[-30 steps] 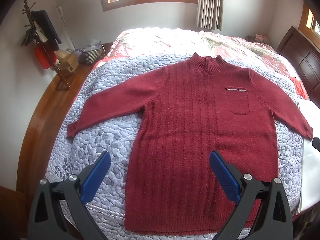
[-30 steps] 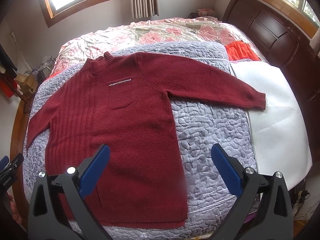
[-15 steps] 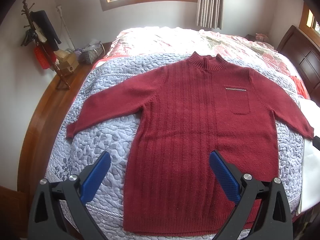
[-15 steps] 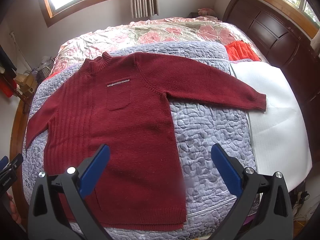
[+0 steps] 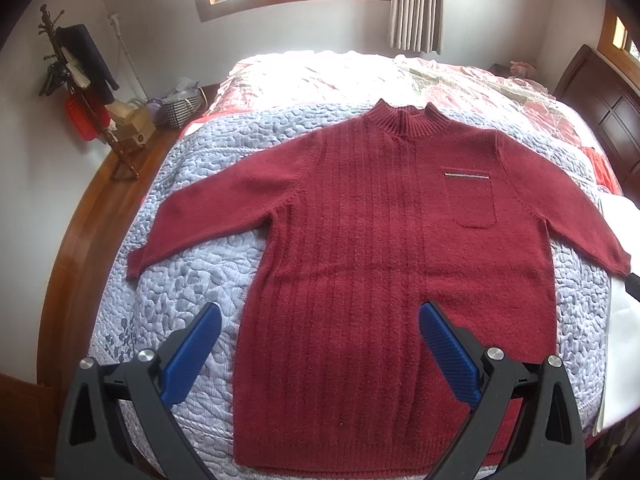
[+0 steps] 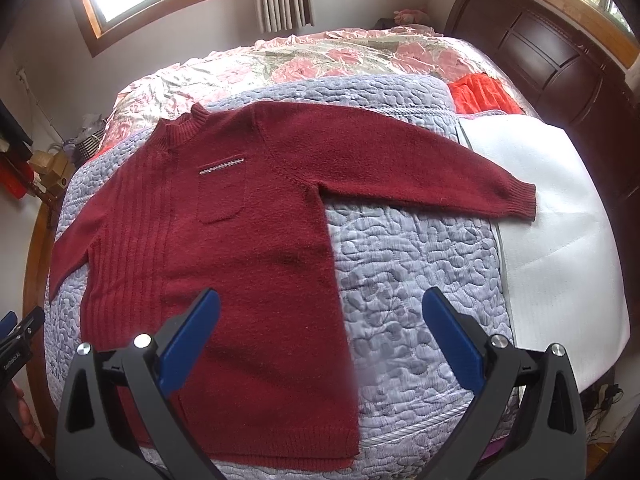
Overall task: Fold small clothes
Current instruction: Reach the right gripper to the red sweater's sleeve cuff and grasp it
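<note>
- Dark red sweater (image 5: 384,248) lies flat and face up on a grey-blue quilted cover (image 5: 188,280) on the bed, collar toward the window, hem toward the cameras, both sleeves spread outward.
- Its chest pocket (image 6: 221,192) with a thin silver trim sits on the side of the sleeve that reaches the white sheet.
- The left gripper (image 5: 320,354) hangs above the hem end, its 2 blue-padded fingers spread wide and holding nothing; one finger is over bare quilt beside the sweater's side edge, the other over the body.
- The right gripper (image 6: 320,346) is likewise spread wide and empty, one finger over the sweater body, the other over bare quilt.
- The far sleeve cuff (image 6: 520,202) rests on a white sheet (image 6: 560,240) past the quilt's edge.
- The other cuff (image 5: 136,260) ends on the quilt, near the bed's wooden side rail (image 5: 80,240).
- Bare quilt shows under each sleeve, beside the body.
- A floral bedspread (image 6: 320,60) lies beyond the collar, and an orange cloth (image 6: 480,94) near the dark headboard (image 6: 560,60).
</note>
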`<state>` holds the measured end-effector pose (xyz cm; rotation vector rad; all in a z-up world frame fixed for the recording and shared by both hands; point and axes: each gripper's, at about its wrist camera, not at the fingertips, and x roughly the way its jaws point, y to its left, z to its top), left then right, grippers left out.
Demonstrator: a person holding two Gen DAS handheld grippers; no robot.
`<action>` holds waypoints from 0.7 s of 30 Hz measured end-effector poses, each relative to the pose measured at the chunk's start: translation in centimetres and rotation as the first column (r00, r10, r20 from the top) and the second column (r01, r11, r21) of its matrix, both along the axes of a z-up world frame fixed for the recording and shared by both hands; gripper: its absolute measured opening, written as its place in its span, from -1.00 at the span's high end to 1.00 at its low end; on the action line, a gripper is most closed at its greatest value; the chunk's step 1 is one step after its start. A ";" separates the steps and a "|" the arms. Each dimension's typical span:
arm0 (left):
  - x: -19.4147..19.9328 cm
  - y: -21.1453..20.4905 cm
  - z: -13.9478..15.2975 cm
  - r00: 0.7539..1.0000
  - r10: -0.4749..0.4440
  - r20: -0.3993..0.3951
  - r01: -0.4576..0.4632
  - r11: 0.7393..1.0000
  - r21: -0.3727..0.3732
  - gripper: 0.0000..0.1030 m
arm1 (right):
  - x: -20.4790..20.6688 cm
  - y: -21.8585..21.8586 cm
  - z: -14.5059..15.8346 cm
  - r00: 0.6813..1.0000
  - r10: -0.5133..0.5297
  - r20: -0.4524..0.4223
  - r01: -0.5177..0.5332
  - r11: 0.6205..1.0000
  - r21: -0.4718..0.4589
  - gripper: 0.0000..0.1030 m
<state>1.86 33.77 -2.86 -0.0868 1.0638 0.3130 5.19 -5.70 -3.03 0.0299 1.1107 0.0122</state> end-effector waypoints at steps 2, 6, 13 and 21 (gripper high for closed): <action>1.6 -1.7 -0.4 1.000 -0.021 0.004 0.021 1.000 -0.001 -0.93 | 1.4 -3.0 -0.8 0.999 -0.039 -0.003 0.039 0.999 -0.003 -0.95; 5.6 -6.4 -1.4 0.997 -0.079 0.015 0.080 0.997 -0.023 -0.93 | 5.0 -11.5 -2.7 0.987 -0.159 0.006 0.159 0.987 -0.029 -0.95; 14.4 -17.0 -3.1 0.985 -0.157 0.075 0.161 0.985 -0.054 -0.93 | 12.6 -26.0 -8.4 0.973 -0.225 -0.058 0.222 0.974 -0.055 -0.95; 19.4 -23.8 -5.3 0.980 -0.189 0.069 0.195 0.977 -0.086 -0.93 | 16.3 -35.6 -14.4 0.947 -0.279 -0.157 0.282 0.960 -0.007 -0.88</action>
